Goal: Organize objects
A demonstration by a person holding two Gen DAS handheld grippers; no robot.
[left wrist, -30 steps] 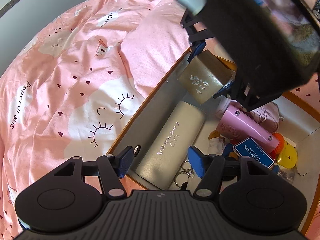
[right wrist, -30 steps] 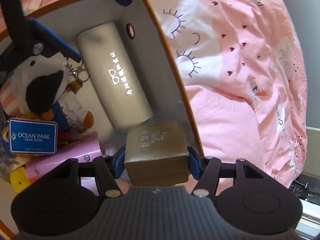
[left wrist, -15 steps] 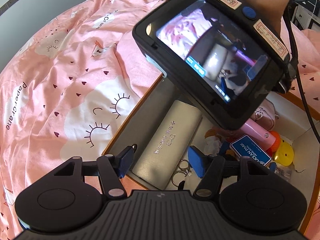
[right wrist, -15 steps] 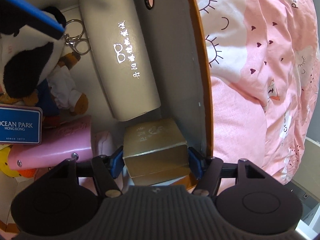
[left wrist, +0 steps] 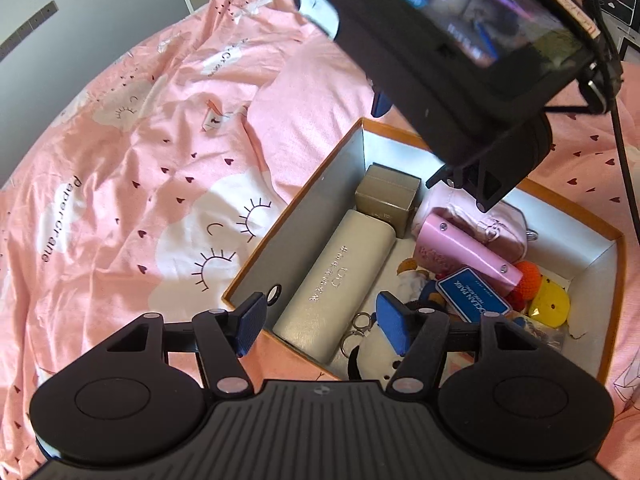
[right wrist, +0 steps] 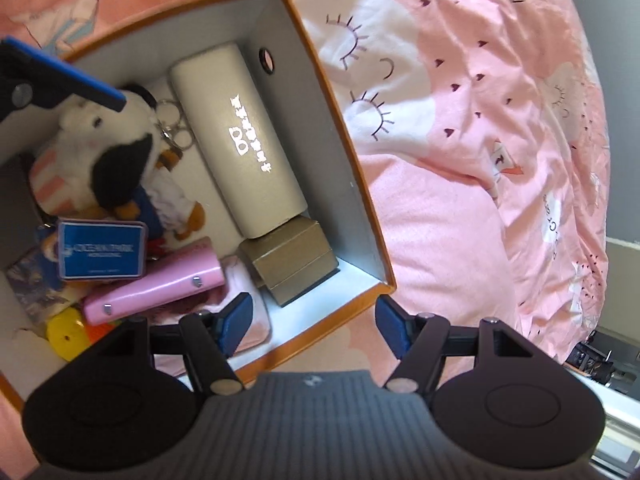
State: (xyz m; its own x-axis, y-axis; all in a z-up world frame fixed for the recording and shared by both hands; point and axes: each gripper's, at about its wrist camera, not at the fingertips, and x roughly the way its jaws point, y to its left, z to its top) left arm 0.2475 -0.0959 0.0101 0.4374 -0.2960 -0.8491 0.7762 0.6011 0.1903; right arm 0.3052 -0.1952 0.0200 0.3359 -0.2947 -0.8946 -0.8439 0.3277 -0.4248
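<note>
Both grippers point steeply down over the orange-rimmed cardboard box (right wrist: 344,128) on the pink printed bedspread (right wrist: 460,208). The right gripper (right wrist: 312,326) hangs above the box's near corner, jaws spread and empty; the left gripper (left wrist: 322,322) hangs likewise spread, holding nothing. One small square gold box (right wrist: 294,258) sits in the box's corner, touching one long beige case (right wrist: 240,140); nearby lie one pink tube (right wrist: 156,284) and one black-and-white plush toy (right wrist: 108,144).

"OCEAN PARK" on blue tag (left wrist: 473,293); "Papercrane" on bedsheet (left wrist: 52,220).
</note>
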